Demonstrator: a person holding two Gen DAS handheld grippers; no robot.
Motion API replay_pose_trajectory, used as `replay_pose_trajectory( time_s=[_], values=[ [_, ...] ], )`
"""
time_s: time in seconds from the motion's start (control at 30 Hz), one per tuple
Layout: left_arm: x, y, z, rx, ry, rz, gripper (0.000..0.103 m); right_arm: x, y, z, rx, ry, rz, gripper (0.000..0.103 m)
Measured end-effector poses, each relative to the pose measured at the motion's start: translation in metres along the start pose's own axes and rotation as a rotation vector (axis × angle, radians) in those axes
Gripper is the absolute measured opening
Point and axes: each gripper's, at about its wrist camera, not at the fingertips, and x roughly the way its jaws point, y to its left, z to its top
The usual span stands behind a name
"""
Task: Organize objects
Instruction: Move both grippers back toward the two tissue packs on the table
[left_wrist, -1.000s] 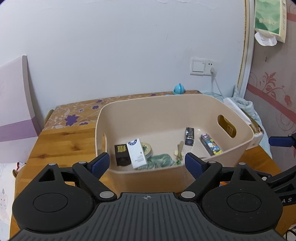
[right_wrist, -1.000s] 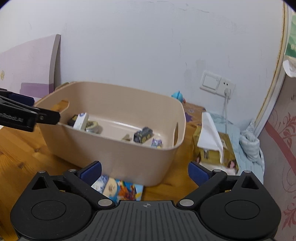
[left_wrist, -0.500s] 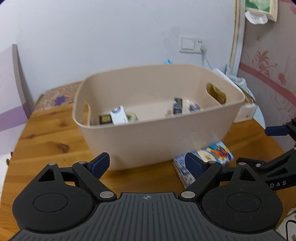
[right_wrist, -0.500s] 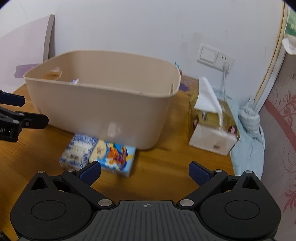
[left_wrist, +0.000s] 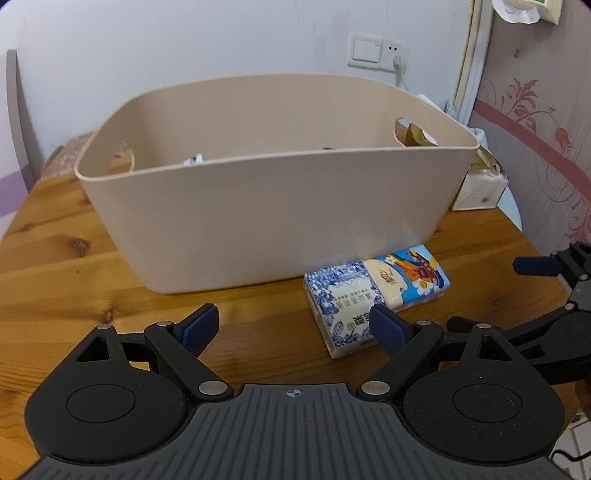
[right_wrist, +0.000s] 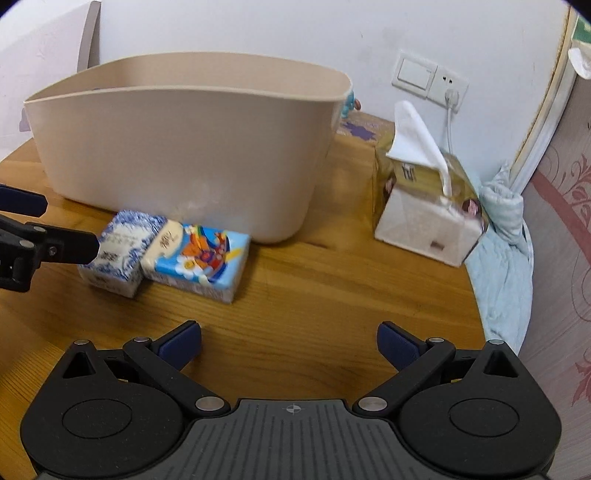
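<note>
On the wooden table (left_wrist: 66, 258), a beige bin (left_wrist: 273, 206) sits centre, with two tissue packs lying flat right at its near wall: a blue-and-white pack (left_wrist: 338, 306) and a colourful cartoon pack (left_wrist: 410, 275), side by side and touching each other. Left gripper (left_wrist: 291, 325) hovers low over the table with jaws spread wide and nothing between them; its right fingertip (left_wrist: 384, 325) overlaps the blue-and-white pack in view (contact can't be told). Right gripper (right_wrist: 290, 341) is also wide apart and empty, above bare wood, near the cartoon pack but clear of it. Bits of small items peek over the bin rim (too hidden to name). Boxed tissues (right_wrist: 424, 206) stand to the right of the bin, apart from it, and a light blue cloth (right_wrist: 506, 251) sits at the table's right edge by the wall.
</note>
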Motion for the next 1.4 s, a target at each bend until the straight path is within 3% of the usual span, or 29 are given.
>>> replay_pose_trajectory(
  time_s=[0.43,0.73,1.03,1.4],
  values=[
    [0.025,-0.021,-0.003,-0.008,0.047,-0.047,0.09,0.002,-0.003,-0.009,0.048,-0.058,0.046,0.103],
    [0.034,-0.017,-0.004,-0.019,0.052,0.022,0.09,0.007,-0.001,-0.008,0.088,-0.059,0.095,0.103],
    [0.033,0.002,-0.009,-0.033,0.04,0.088,0.09,0.012,0.024,0.0,0.027,-0.083,0.146,0.103],
    [0.032,0.024,-0.012,-0.045,0.024,0.099,0.09,0.018,0.046,0.003,0.022,-0.137,0.165,0.103]
  ],
)
